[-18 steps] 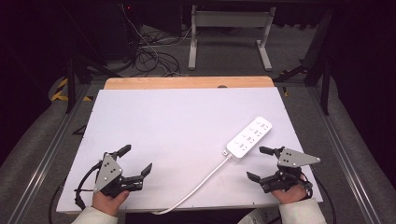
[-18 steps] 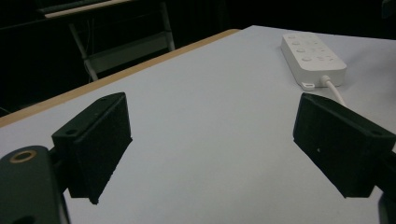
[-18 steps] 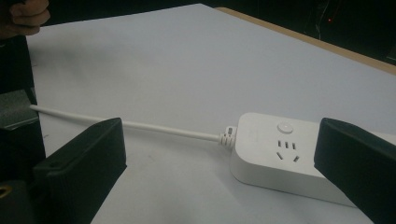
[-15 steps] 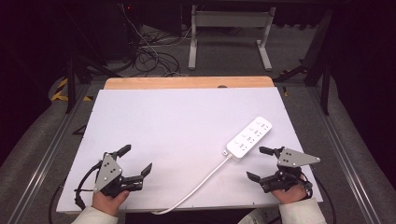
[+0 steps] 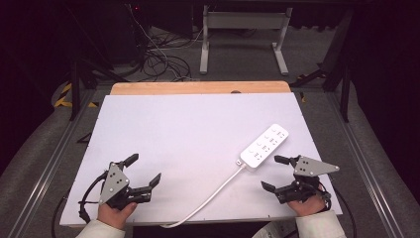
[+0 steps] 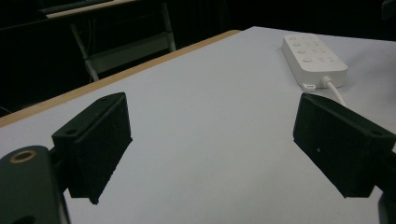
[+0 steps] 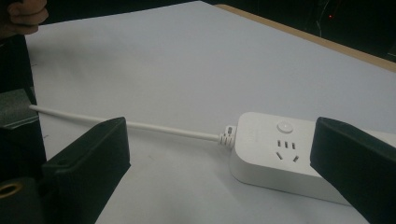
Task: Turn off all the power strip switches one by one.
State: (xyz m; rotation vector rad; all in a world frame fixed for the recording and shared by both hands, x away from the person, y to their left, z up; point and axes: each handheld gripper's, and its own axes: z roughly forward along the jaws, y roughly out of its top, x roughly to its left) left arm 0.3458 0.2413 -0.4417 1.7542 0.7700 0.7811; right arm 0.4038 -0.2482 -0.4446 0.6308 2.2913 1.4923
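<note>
High view first: the white tabletop [image 5: 188, 134] takes up most of the scene, a pale sheet with a wooden strip showing along its far edge. On its right half lies a white power strip [image 5: 264, 147], set at a slant, its far end pointing up and to the right. Its white cable [image 5: 213, 196] leaves the near end and curves down toward the front edge of the tabletop, passing between the two hands.

At the near left, the left tongs [image 5: 142, 171] rest low over the bare surface, well apart from the power strip, jaws spread with nothing between them. From the left gripper view they stand wide over plain white tabletop, the power strip [image 6: 314, 59] far off at the upper right.

At the near right, the right tongs [image 5: 275, 173] sit just beside the near end of the power strip, also spread and holding nothing. The right gripper view looks between its jaws at the power strip's [image 7: 280, 149] socket end and the cable [image 7: 140, 125] running off to the left.
</note>
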